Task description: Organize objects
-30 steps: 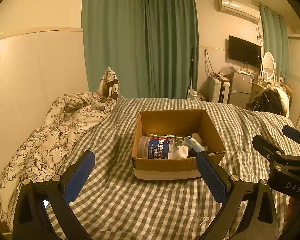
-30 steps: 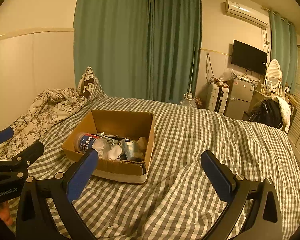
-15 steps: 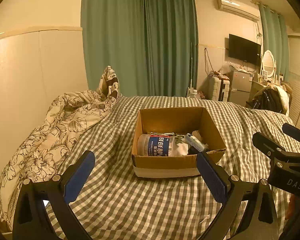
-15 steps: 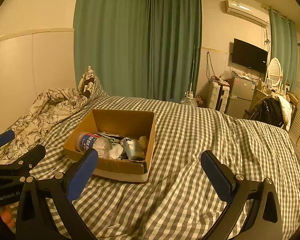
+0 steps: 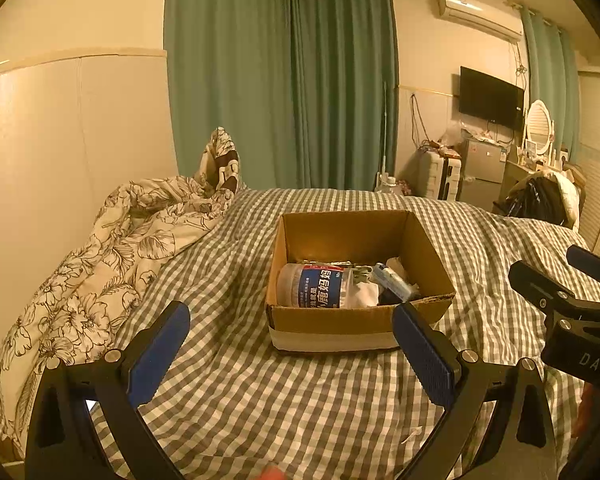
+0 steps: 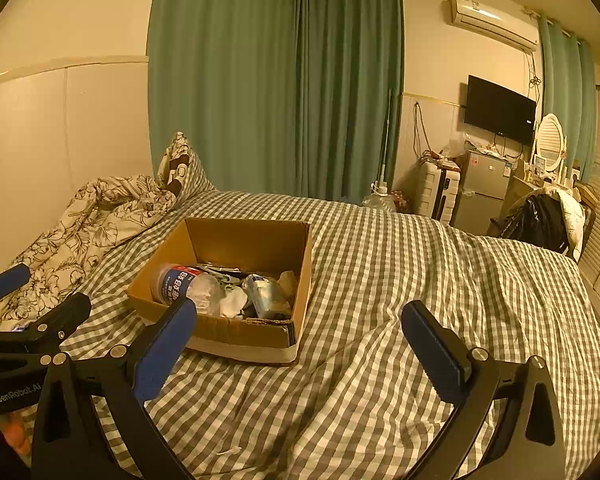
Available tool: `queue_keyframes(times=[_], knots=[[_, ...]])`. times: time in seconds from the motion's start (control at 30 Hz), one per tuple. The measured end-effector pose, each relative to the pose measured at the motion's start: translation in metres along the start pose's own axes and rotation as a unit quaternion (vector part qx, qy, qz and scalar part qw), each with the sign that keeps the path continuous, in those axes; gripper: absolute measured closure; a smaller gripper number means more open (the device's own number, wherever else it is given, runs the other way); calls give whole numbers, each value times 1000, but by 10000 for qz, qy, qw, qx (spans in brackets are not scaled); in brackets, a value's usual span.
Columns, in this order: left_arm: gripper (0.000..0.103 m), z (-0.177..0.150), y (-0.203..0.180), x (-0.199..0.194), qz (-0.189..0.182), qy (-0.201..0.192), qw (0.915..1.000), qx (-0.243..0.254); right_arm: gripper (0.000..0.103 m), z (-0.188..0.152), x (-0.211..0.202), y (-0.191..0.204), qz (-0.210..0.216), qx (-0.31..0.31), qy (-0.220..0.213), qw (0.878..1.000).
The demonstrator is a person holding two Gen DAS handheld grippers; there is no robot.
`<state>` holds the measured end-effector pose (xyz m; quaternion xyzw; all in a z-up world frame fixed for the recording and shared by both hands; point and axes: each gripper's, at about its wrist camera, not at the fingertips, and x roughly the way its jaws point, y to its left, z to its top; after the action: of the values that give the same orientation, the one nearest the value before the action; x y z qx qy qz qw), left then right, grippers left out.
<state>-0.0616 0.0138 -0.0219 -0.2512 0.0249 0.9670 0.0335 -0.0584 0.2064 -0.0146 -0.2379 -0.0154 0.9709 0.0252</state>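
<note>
Both claws wide open, empty: box (image 5: 360,280) on bed (image 5: 236,392) lies dead ahead of left claw (image 5: 292,344), far-left of right claw (image 6: 300,340); left nearer.

Left black two-finger gripper with blue pads (image 5: 290,344): jaws spread wide, nothing between them, held level, pointing toward far side. Right black two-finger gripper with blue pads (image 6: 300,344): jaws likewise spread wide, nothing gripped, level. Both side by side, apart; each visible at edge of the other's view (image 5: 572,312) (image 6: 24,332).
</note>
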Motion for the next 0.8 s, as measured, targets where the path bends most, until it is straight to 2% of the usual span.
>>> queue_keyframes(times=[0.8], knots=[[0,0,1,-3,23,-55,10000,-25,0,1,0,0,-12,14,-10,10000]])
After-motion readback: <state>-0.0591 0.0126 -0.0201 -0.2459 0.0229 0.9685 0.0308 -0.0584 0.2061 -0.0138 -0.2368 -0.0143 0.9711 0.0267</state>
